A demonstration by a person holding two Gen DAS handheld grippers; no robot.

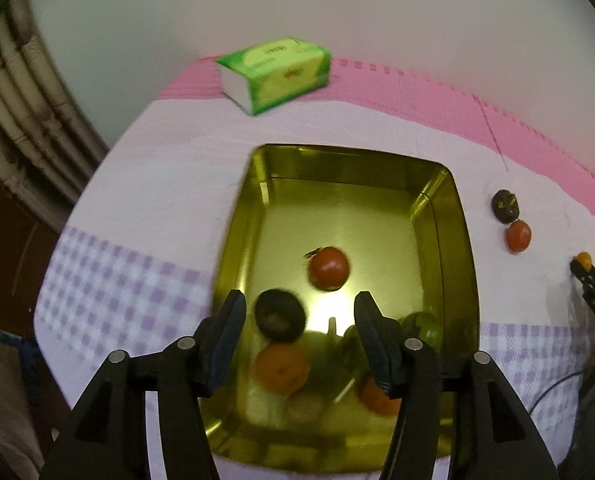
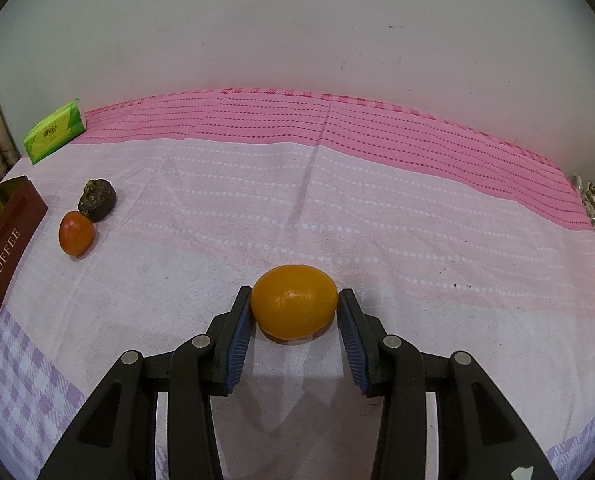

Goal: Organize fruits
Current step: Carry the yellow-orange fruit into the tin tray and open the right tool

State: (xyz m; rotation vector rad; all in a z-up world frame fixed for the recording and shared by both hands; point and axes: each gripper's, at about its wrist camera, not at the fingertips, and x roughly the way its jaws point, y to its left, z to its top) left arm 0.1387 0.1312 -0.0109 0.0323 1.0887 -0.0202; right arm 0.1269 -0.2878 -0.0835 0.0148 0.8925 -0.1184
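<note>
Pink-and-white woven cloth [image 2: 337,208] with lilac checks, against a plain white wall [image 2: 297,32]. "TOFFEE" legible on maroon side of gold tin [image 1: 463,240]; green tissue pack [image 1: 275,74] lettering unreadable. Left gripper [image 1: 299,312] spread empty above fruit-filled tin. Right gripper [image 2: 295,304] clasping orange fruit [image 2: 293,307] on cloth.

Black angular left tool [image 1: 299,316], right tool [image 2: 295,312], silver rivets, blue ribbed pads [image 2: 239,344]
</note>
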